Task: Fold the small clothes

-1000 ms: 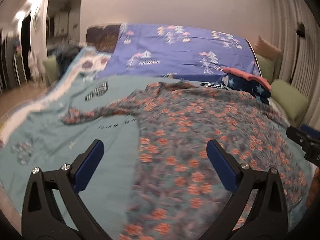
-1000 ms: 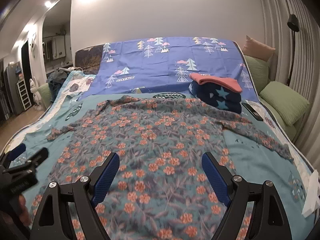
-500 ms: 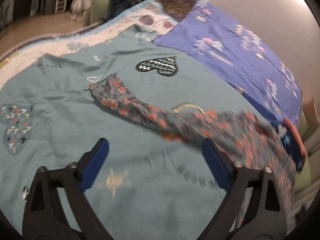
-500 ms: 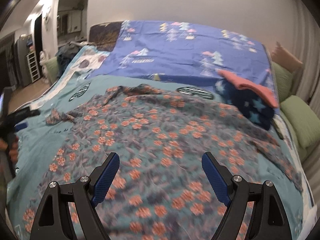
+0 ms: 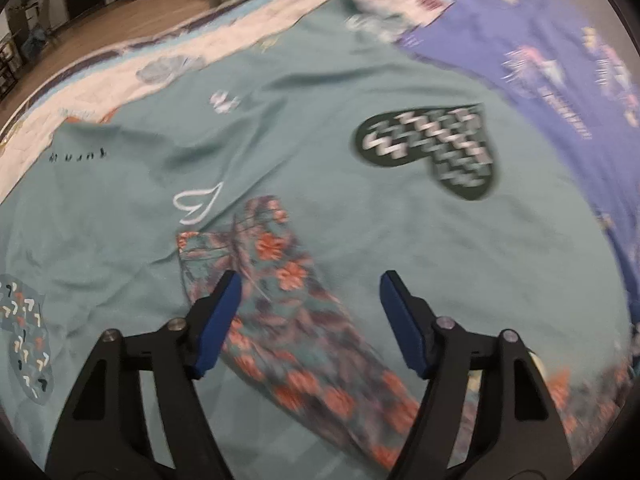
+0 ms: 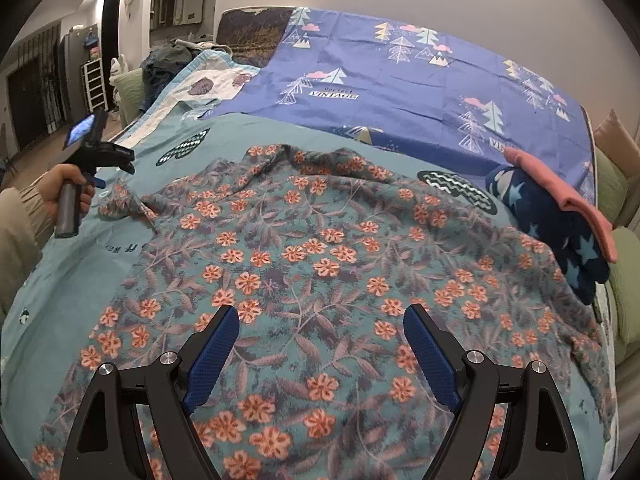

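**Left gripper lines up on the sleeve**

Left gripper (image 5: 310, 320) hovers w/ jaws wide, nothing held, over floral shirt's (image 6: 320, 264) left sleeve (image 5: 276, 280). Right gripper (image 6: 320, 352) also agape, empty, near hem. Shirt's spread flat on bed (image 5: 360, 220); looks thin, floppy, light. Best pinch: cuff edge.

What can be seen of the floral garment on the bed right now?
The floral garment is teal-grey thin-looking fabric printed with orange flowers and leaves. It lies spread flat, unfolded and slightly wrinkled, on the teal bedspread. Its sleeve stretches out sideways; the open left gripper straddles it near the cuff, not yet clamped. The open right gripper hovers over the body. The far right edge reaches the navy star-print bundle; whether they touch is unclear.
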The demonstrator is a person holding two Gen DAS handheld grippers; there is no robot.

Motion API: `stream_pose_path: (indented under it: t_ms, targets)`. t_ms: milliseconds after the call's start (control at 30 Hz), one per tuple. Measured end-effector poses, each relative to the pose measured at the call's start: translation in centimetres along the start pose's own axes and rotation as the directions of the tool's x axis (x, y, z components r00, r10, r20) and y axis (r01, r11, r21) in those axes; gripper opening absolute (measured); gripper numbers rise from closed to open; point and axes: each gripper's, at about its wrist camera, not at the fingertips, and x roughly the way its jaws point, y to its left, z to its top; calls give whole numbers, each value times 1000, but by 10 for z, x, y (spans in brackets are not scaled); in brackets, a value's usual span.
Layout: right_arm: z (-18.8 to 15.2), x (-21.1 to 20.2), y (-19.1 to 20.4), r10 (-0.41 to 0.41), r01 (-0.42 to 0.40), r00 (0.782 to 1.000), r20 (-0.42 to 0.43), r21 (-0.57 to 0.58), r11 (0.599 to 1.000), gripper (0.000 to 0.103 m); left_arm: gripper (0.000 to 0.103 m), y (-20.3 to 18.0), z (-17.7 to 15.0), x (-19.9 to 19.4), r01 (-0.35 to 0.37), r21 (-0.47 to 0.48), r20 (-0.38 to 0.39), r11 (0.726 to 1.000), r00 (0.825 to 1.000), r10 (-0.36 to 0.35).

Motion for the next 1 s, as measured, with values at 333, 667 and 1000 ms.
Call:
stream_pose_path:
  t_ms: [333, 667, 1000]
  targets:
    - [-1, 19, -2, 20, -20, 999, -25, 5, 1000, 86, 7, 11, 16, 49, -103, -83, -50, 991, 994, 99]
    - [5, 16, -20, 35, -35, 999, 2, 77, 996, 86, 6, -40, 14, -119, 343, 137, 271, 929, 889, -368]
    - [1, -17, -75, 134, -145, 989, 59, 243, 959, 86, 6, -179, -105, -280, 568, 612, 109, 551, 629, -770]
